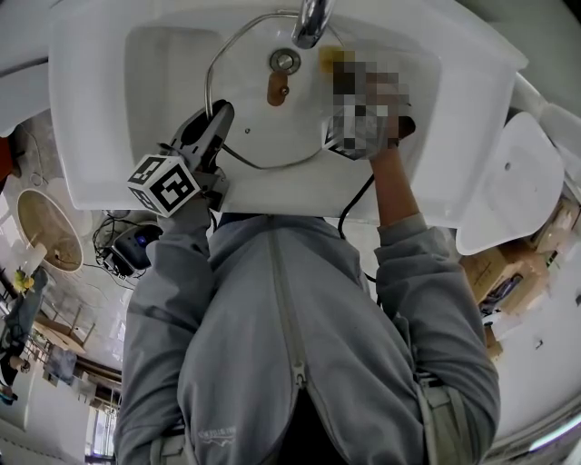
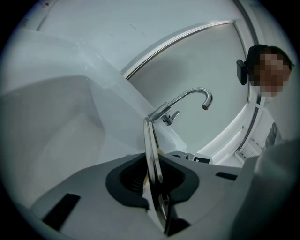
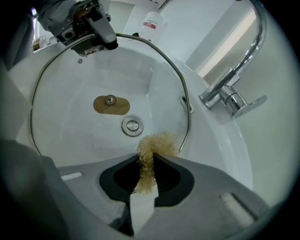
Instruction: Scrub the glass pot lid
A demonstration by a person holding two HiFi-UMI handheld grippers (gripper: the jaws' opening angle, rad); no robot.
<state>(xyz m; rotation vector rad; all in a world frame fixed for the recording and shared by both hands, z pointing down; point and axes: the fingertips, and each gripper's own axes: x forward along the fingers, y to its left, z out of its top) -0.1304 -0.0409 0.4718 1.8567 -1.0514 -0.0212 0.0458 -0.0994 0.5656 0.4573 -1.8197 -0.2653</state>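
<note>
Just beyond the right tongs (image 3: 149, 164), clenched on a scrubber (image 3: 158, 143), sits the lid (image 3: 111, 105), left tongs (image 2: 153, 161) pinching its rim.

Carrier: white sink (image 1: 91, 118).
Back rim: chrome tap (image 1: 311, 20), spout over the basin.
Basin floor: round drain plug (image 3: 132, 126).
In basin: glass pot lid (image 1: 263, 127), tilted; contact with floor not discernible.
</note>
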